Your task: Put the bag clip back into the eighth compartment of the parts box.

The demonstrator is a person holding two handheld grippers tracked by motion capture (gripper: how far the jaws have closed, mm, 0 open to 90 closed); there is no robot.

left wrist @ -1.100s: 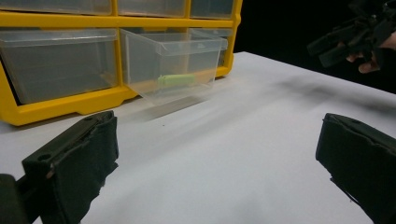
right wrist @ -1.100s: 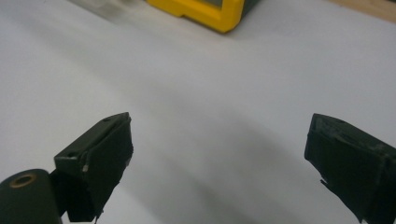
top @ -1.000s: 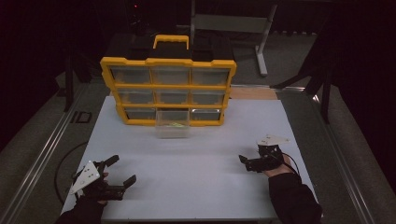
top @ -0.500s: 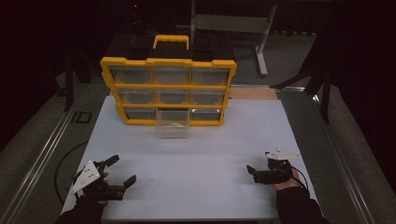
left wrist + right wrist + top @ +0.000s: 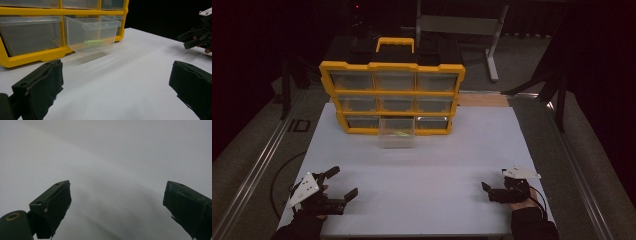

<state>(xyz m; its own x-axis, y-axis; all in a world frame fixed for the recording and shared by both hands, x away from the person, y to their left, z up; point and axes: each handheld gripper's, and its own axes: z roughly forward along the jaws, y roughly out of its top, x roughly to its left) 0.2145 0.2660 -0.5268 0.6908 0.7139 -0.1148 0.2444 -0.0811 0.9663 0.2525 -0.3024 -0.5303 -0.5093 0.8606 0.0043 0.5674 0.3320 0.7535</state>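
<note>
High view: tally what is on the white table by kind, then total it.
Yellow drawer organizer: 1
Clear drawer pulled out of it: 1
Green item inside that drawer: 1
Hand-held grippers, left gripper and right gripper, both open: 2
Total: 5

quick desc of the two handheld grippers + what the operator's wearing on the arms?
Both are black. The left gripper and right gripper each have two blocky jaws faced with dark pads and a pale three-cornered plate on top. A thin black cable trails from the right. Sleeves are dark.
</note>
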